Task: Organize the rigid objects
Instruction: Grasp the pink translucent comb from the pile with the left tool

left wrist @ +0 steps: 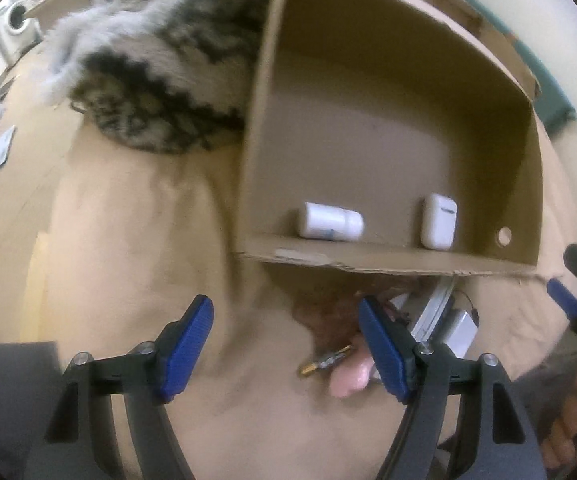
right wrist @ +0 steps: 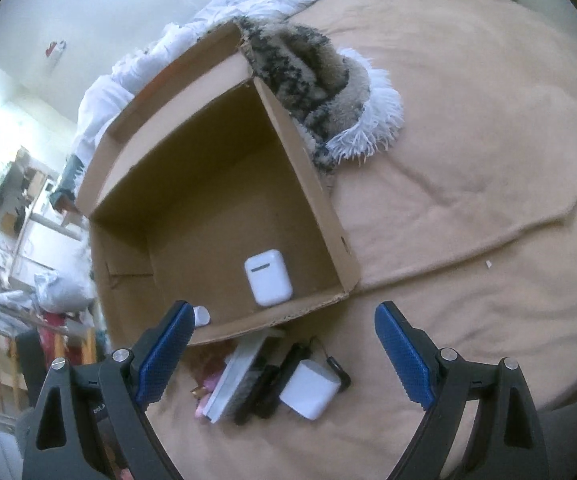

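An open cardboard box [left wrist: 500, 152] lies on a tan bedsheet; it also shows in the right wrist view [right wrist: 316, 200]. Inside are a white cylindrical bottle [left wrist: 330, 222] and a white earbuds case [left wrist: 439, 222], the case also in the right wrist view [right wrist: 268, 277]. In front of the box lies a pile: a white charger block [right wrist: 310, 394], a brush [right wrist: 234, 376], black items [right wrist: 280, 376], a pink item [left wrist: 348, 380] and a gold-tipped item [left wrist: 322, 363]. My left gripper [left wrist: 284, 350] is open and empty beside the pile. My right gripper [right wrist: 284, 356] is open and empty above the pile.
A fluffy patterned rug with a white fringe [right wrist: 328, 80] lies against the box's side, also in the left wrist view [left wrist: 160, 72]. A white sheet [right wrist: 248, 0] is bunched behind the box. Room clutter [right wrist: 16, 240] lies past the bed's edge. A washing machine [left wrist: 12, 24] stands far off.
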